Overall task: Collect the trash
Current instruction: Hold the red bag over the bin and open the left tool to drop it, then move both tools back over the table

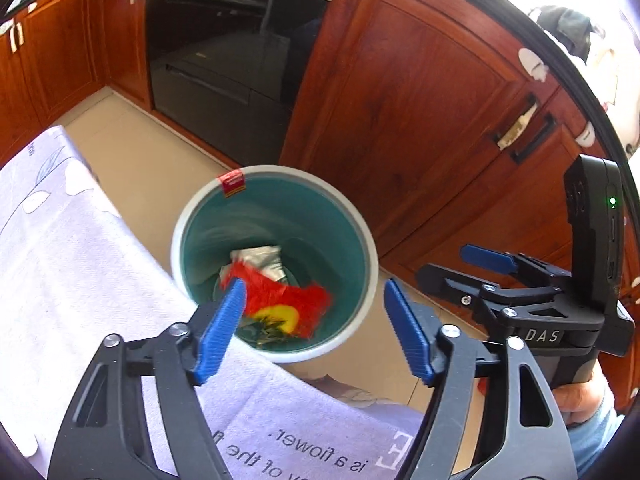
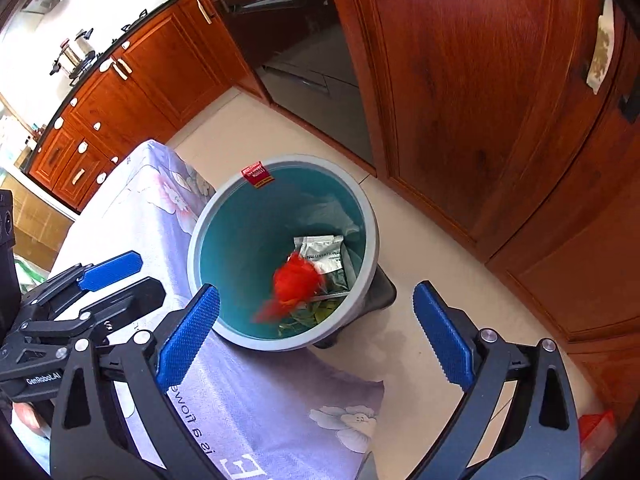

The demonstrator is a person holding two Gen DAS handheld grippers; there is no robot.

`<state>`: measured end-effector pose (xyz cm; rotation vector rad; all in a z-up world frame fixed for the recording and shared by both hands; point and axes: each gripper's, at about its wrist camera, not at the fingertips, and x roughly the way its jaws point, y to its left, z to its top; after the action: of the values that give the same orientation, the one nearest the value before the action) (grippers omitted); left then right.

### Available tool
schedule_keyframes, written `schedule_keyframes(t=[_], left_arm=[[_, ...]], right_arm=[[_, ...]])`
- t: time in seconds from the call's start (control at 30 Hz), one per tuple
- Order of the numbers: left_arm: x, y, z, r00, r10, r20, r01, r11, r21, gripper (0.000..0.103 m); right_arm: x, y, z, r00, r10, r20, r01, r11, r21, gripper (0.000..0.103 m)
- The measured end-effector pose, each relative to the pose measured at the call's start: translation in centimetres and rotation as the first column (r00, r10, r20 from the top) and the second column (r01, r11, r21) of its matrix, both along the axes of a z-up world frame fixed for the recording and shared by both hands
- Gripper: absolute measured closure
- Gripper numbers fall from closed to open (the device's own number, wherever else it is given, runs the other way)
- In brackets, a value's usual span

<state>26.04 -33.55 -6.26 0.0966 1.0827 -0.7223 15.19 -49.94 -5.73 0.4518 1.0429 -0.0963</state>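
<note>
One red wrapper (image 1: 280,304) hangs blurred inside the mouth of the bin (image 1: 184,224), a yellow patch on it, and nothing is touching it. Below it, at the bottom of the bin, lies a silver sachet (image 2: 324,256) on some green scraps (image 2: 304,318). The bin is teal inside with a pale rim, and a small red sticker (image 1: 232,184) sits on the far edge of that rim.

Just above the bin's near edge, the left gripper (image 1: 316,328) points down into it, jaws wide apart and empty; the wrapper shows between the blue pads (image 1: 222,328) but clear of both. To the right of the bin, the right gripper (image 2: 316,340) is held by a hand, its jaws spread fully and empty too. In the right wrist view the bin's near rim sits between those blue fingers.

The bin stands on a pale floor (image 2: 408,240), touching or just beside the edge of a table draped in a lilac floral cloth (image 1: 80,264) with printed words near the grippers. Behind the bin runs a red-brown wooden cupboard (image 1: 400,100), and left of that a black oven (image 1: 232,60). Farther back from the bin, in the right wrist view, a counter carries a steel pot (image 2: 74,54).
</note>
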Motion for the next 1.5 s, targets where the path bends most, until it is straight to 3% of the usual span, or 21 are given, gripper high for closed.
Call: schedule_keyframes(t=[0.2, 0.33, 1.2, 1.5], left_arm=[[-0.1, 1.4, 0.8, 0.999, 0.028, 0.023, -0.028, 1.0, 0.004, 0.01], [-0.7, 2.1, 1.4, 0.998, 0.043, 0.05, -0.043, 0.999, 0.008, 0.005], [-6.7, 10.3, 6.7, 0.985, 0.104, 0.135, -0.098, 0.994, -0.045, 0.004], [-11.4, 17.2, 7.2, 0.973, 0.147, 0.176, -0.154, 0.988, 0.029, 0.004]], right_arm=[[0.0, 0.5, 0.2, 1.0, 0.006, -0.01, -0.006, 1.0, -0.009, 0.007], [-0.1, 1.0, 0.6, 1.0, 0.011, -0.011, -0.011, 1.0, -0.017, 0.007], [-3.1, 8.7, 6.4, 0.993, 0.115, 0.03, -0.112, 0.99, -0.083, 0.007], [-4.5, 14.7, 7.0, 0.976, 0.216, 0.018, -0.214, 0.974, -0.078, 0.007]])
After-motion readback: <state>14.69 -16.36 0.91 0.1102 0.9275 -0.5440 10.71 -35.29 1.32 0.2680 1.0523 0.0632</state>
